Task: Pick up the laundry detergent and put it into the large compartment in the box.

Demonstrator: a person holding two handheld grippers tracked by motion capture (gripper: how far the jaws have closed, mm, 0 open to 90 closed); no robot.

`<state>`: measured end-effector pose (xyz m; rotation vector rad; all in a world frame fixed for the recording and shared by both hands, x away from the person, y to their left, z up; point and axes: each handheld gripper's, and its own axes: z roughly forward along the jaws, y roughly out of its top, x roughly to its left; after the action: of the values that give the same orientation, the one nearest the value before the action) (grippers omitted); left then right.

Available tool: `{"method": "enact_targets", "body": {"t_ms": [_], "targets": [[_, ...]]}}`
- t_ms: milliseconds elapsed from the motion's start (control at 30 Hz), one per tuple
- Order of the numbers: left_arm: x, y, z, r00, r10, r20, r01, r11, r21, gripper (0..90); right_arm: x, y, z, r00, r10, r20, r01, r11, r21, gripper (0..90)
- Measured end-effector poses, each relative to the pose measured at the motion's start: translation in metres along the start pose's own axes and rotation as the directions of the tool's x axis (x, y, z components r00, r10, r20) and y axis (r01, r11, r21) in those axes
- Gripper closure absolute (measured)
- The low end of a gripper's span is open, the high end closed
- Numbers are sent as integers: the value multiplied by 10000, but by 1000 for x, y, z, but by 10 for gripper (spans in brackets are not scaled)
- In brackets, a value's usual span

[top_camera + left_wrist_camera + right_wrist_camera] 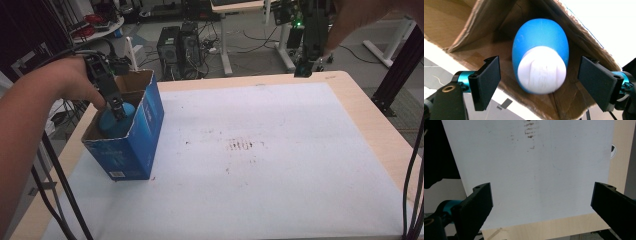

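The wooden table (360, 115) is the largest thing here, and a white mat (260, 165) covers most of its top. The mat has some dark smudges (242, 145) near its middle, which the right gripper view shows also at the top.

At the left side of the table stands a blue cardboard box (142, 135), open at the top, with raw brown cardboard inside. It is on the left edge of the mat, and one torn flap stands up at its far side.

Inside the box lies a blue bottle with a white cap (541, 62). In the high view I see only its blue body (112, 124), low in the box, toward the near end. In the left gripper view the white cap points toward the camera, and the bottle sits in a corner of the brown walls.

The left gripper (117, 107) is held by the person's left hand (75, 80) and reaches down into the open top of the box, just above the bottle. Its jaws stand apart, one on each side of the bottle, and the pads (487, 81) do not touch it; there is a clear gap at both sides.

The right gripper (303, 67) hangs at the far right of the table, well apart from the box. Its jaws are wide open, with nothing but the mat between them.
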<state>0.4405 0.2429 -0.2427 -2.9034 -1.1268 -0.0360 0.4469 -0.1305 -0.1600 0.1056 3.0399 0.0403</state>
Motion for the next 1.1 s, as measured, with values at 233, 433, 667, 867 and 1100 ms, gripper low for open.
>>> {"method": "enact_targets", "body": {"t_ms": [233, 433, 667, 867, 1100], "targets": [[-4, -4, -20, 9996, 261, -62, -262, 9996, -78, 126, 1, 0, -1, 10000, 17, -8, -17, 10000, 9, 29], [-11, -5, -46, 9970, 725, -285, -732, 9971, -223, 102, 0, -1, 0, 10000, 35, -12, -35, 10000, 35, 29], [-24, -1, -59, 9917, 1254, -275, -1260, 9917, -250, 73, 0, 0, 1, 10000, 2, -81, -1, 10000, 59, 29], [-36, 6, -65, 9846, 1747, -36, -1747, 9842, -282, 61, 1, 3, 2, 9999, -7, -123, 8, 10000, 95, 29], [-54, 15, -69, 9678, 2479, 438, -2458, 9681, -486, 32, 0, 2, 3, 9999, 15, -167, -13, 9999, 166, 29]]}}
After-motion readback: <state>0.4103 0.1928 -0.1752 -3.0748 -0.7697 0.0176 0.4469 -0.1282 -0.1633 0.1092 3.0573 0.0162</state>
